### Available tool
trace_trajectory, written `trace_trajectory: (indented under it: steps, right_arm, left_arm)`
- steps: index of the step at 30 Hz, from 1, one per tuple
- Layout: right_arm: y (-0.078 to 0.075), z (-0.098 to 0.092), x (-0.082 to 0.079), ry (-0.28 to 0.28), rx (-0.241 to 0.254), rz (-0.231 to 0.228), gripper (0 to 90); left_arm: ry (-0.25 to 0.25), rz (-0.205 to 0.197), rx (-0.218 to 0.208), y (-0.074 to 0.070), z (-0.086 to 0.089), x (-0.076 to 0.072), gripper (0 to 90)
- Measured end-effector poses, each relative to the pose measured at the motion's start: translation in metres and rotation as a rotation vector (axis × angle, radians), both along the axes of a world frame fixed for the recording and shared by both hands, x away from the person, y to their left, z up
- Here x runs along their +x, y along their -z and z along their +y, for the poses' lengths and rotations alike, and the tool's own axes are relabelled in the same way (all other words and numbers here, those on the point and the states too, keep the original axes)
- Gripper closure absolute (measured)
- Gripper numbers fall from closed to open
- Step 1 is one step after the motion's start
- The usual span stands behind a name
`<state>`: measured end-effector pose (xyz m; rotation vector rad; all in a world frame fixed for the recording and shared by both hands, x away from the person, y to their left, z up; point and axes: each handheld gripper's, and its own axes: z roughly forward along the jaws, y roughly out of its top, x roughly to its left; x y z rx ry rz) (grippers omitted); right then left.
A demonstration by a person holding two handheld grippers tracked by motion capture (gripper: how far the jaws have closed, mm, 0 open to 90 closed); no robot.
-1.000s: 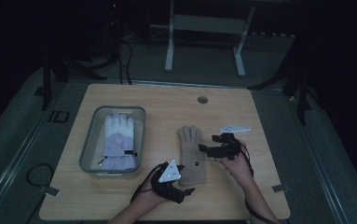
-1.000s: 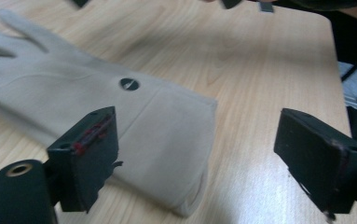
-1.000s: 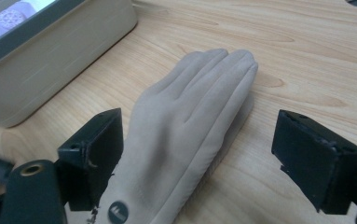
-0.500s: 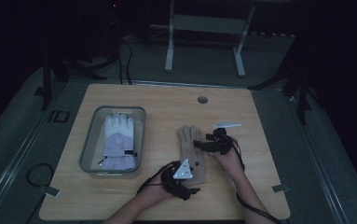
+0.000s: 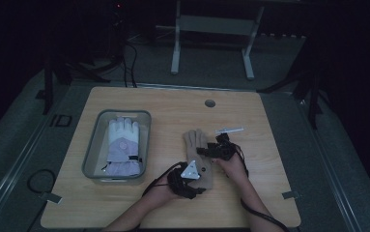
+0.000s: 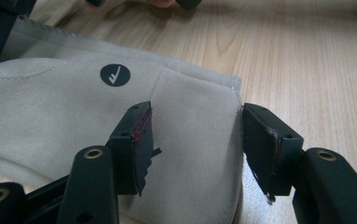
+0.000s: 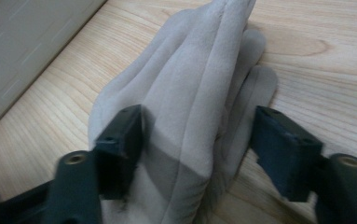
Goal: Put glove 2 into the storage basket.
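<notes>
A tan suede glove (image 5: 196, 145) lies flat on the wooden table, fingers pointing away from the person. My left gripper (image 5: 188, 178) is at its cuff end. In the left gripper view the left gripper (image 6: 197, 135) is open, its jaws straddling the cuff corner of the glove (image 6: 50, 107) near a round dark badge (image 6: 114, 75). My right gripper (image 5: 213, 151) sits at the glove's right edge. In the right gripper view the right gripper (image 7: 197, 135) is open, with the glove's palm and fingers (image 7: 199, 70) between the jaws.
A grey bin (image 5: 92, 153) at the left holds a white and lavender glove (image 5: 122, 145); its wall (image 7: 27, 42) shows in the right gripper view. A small white object (image 5: 229, 130) lies beyond the right gripper. A round grommet hole (image 5: 210, 103) is near the table's far edge.
My right gripper has slid left onto the tan glove. My left gripper has moved right and forward to the cuff.
</notes>
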<state>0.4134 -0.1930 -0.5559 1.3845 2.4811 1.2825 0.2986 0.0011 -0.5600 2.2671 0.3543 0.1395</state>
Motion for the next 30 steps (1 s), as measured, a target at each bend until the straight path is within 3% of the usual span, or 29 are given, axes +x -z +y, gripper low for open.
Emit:
trace_trajectory:
  steps: [5, 9, 12, 22, 27, 30]
  right_arm:
    - [0.0, 0.004, -0.003, -0.038, -0.009, -0.012, 60.0]
    - [-0.007, 0.012, -0.011, -0.05, -0.088, -0.08, 70.5]
    - [-0.011, 0.016, -0.013, -0.052, -0.12, -0.105, 73.1]
    - [-0.015, 0.021, -0.016, -0.044, -0.135, -0.124, 74.1]
    - [-0.016, 0.023, -0.017, -0.036, -0.141, -0.128, 74.5]
    - [-0.016, 0.022, -0.015, -0.025, -0.111, -0.108, 75.4]
  left_arm:
    - [0.012, -0.017, 0.036, -0.001, -0.002, -0.001, 43.9]
    - [0.013, -0.042, 0.058, -0.001, -0.004, -0.003, 44.0]
    - [0.011, -0.06, 0.067, -0.001, -0.005, -0.004, 45.3]
    - [-0.01, -0.1, 0.118, -0.004, -0.007, -0.003, 61.6]
    - [-0.038, -0.095, 0.125, -0.006, -0.008, -0.002, 75.0]
    - [-0.051, -0.063, 0.122, -0.008, -0.007, 0.0, 78.9]
